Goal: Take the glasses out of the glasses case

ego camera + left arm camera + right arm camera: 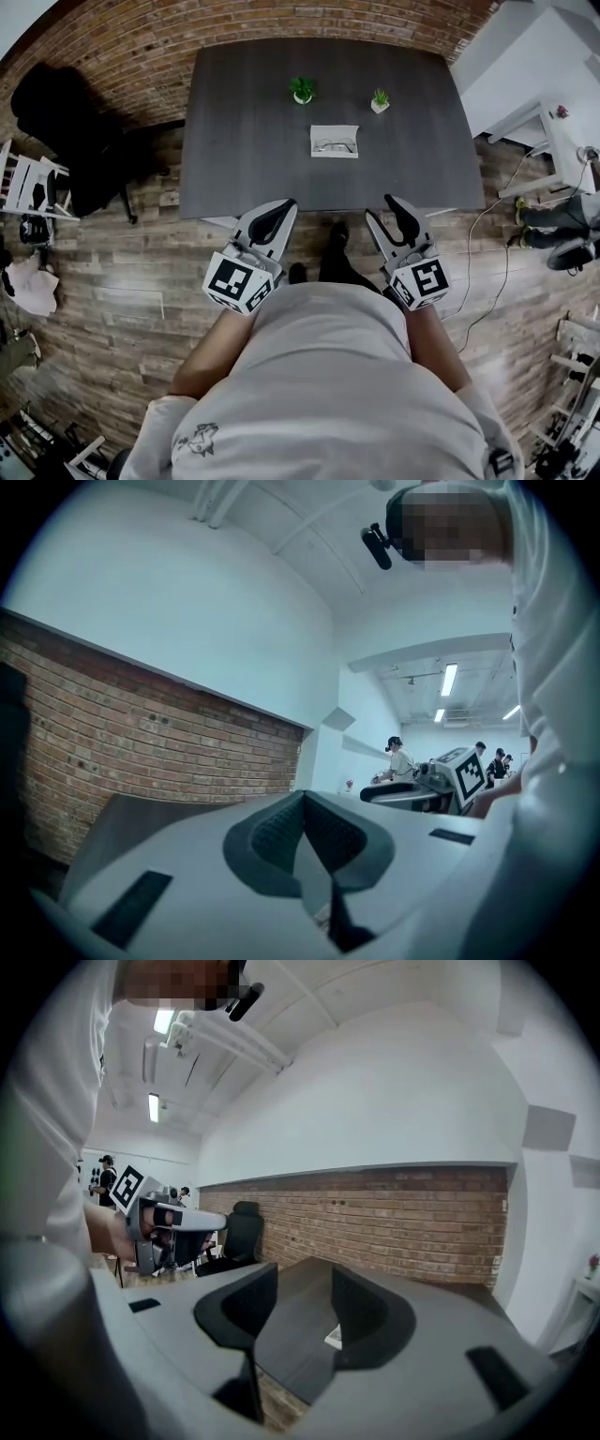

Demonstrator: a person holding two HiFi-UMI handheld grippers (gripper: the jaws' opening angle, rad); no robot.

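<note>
Well short of the glasses case hang the left tongs, pressed together, and the right tongs, spread and empty: reach not yet begun.

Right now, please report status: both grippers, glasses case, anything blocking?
Left hand-held gripper shut, empty; right hand-held gripper open, empty. Glasses case on table, glasses inside, both grippers well short. Small plants beyond, path clear.
</note>
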